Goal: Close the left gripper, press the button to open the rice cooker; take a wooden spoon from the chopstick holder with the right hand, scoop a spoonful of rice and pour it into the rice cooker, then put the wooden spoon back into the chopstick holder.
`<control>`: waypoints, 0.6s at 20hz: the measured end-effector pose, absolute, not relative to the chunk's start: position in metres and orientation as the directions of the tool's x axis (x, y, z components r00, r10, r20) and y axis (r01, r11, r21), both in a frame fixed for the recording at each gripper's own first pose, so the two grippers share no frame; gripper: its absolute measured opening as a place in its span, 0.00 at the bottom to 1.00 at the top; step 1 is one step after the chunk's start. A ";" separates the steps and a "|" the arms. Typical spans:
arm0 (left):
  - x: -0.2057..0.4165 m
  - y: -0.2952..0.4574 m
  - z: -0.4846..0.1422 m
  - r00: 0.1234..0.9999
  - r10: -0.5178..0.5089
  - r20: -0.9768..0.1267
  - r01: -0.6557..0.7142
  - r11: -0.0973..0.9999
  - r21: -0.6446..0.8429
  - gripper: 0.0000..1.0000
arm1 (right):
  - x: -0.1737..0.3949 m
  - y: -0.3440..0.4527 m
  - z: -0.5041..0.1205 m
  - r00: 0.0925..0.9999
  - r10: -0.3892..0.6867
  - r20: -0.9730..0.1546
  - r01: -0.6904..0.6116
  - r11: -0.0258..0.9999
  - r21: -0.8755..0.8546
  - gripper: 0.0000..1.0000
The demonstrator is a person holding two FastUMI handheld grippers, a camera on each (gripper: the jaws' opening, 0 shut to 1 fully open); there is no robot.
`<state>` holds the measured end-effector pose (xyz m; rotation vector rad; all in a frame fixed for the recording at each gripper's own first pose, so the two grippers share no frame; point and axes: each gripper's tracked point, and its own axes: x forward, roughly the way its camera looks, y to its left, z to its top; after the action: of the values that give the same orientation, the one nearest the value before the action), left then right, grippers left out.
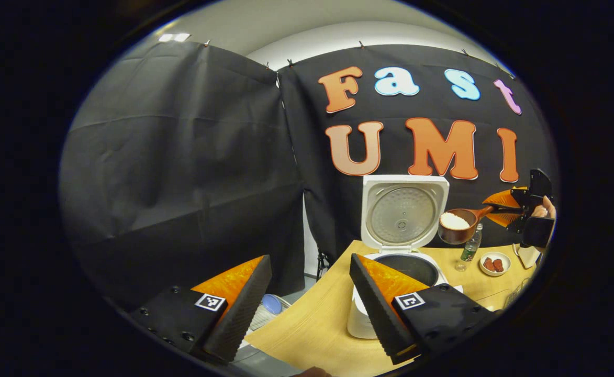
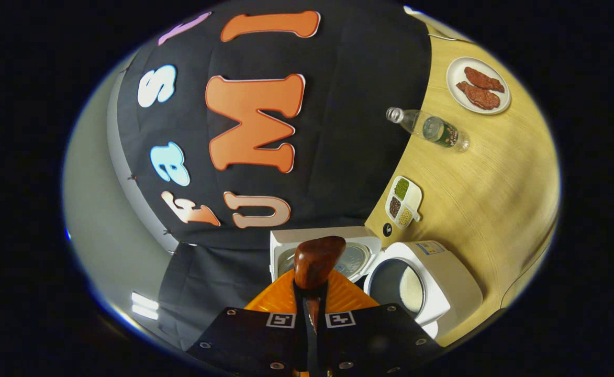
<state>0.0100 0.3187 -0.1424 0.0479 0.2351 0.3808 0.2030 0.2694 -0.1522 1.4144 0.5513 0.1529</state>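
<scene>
The white rice cooker (image 1: 361, 319) stands on the wooden table with its lid (image 1: 403, 214) raised and the dark inner pot (image 1: 411, 266) showing. A brown wooden spoon (image 1: 456, 225) heaped with white rice hangs in the air just right of the lid, above and to the right of the pot. My right gripper (image 1: 501, 209) is shut on its handle, with a hand behind it. In the right gripper view the spoon (image 2: 317, 262) sticks out between my fingers (image 2: 311, 298), and the cooker (image 2: 443, 285) lies just beyond with a white patch in its pot. My left gripper (image 1: 307, 309) stands open and empty before the cooker.
A clear bottle (image 1: 471, 246) and a small plate with red pieces (image 1: 495, 263) stand right of the cooker on the table (image 1: 312, 330). A divided dish of beans (image 2: 404, 201) sits behind the cooker. A rack with a blue item (image 1: 272, 309) is below the table's left edge.
</scene>
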 end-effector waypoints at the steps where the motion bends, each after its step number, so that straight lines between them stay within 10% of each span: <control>1: 0.007 0.326 -0.145 0.896 0.383 -0.223 -0.373 0.924 0.089 0.97 | 0.209 0.279 -0.154 0.861 0.420 -0.286 0.207 0.224 0.952 0.06; 12: 0.009 0.364 -0.173 0.862 0.410 -0.297 -0.408 0.910 0.072 0.98 | 0.250 0.319 -0.188 0.839 0.291 -0.460 0.079 0.771 0.632 0.07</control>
<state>0.0085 0.3637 -0.1731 0.0067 0.3134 0.4289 0.2495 0.3186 -0.1884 0.6898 0.5744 0.1219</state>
